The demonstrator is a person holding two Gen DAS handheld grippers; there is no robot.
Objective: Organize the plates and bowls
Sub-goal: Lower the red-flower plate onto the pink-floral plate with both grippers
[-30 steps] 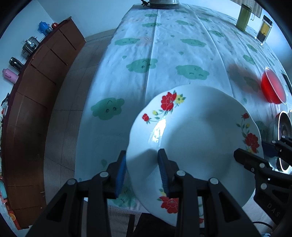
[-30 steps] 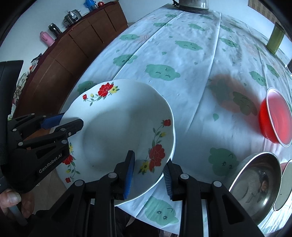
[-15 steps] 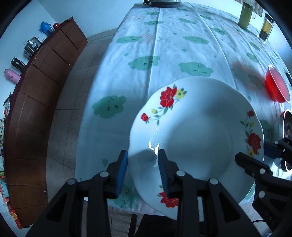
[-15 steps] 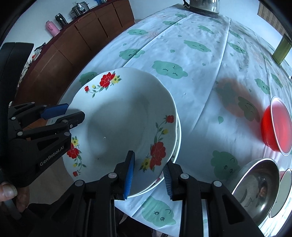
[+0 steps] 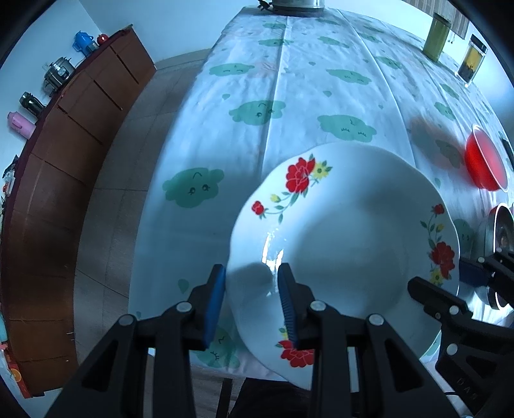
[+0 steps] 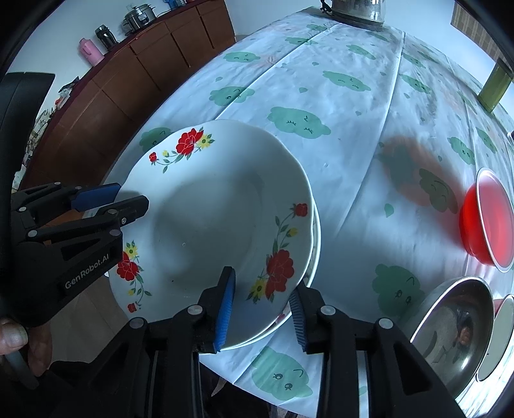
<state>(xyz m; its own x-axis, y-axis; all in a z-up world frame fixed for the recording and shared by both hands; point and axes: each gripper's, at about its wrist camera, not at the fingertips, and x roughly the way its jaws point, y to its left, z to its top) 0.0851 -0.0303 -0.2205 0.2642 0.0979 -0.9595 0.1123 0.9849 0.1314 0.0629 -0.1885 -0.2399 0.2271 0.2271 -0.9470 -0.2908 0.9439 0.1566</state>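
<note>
A white floral plate (image 6: 225,218) is sitting on top of a second plate (image 6: 316,244) whose rim is peeking out at its 3 o'clock edge, near the front edge of a table covered by a cloud-print tablecloth (image 6: 337,106).

The left gripper (image 5: 252,304) is straddling the top plate's rim at about 8 o'clock in its own view, one blue pad outside the rim and the other over the plate's inner slope; whether the pads are actually pressing on the china cannot be told. In the right wrist view that same gripper is reaching in from 9 o'clock, a person's thumb (image 6: 13,334) showing at its handle.

The right gripper (image 6: 261,308) is straddling the stacked rims at roughly 5 o'clock of the plate, and its jaws are opening, the plate edge lying between them with a gap showing on each side.

A red bowl (image 6: 485,218) is resting on the cloth at 3 o'clock of the plates, well apart from them. A steel bowl (image 6: 456,331) is standing at 4 o'clock, near the table's front edge, with another dish's rim (image 6: 498,340) just beside it. A metal pot (image 6: 356,11) is standing at the table's far end, 12 o'clock. A wooden sideboard (image 5: 64,154) is running along the wall at 9 o'clock.
</note>
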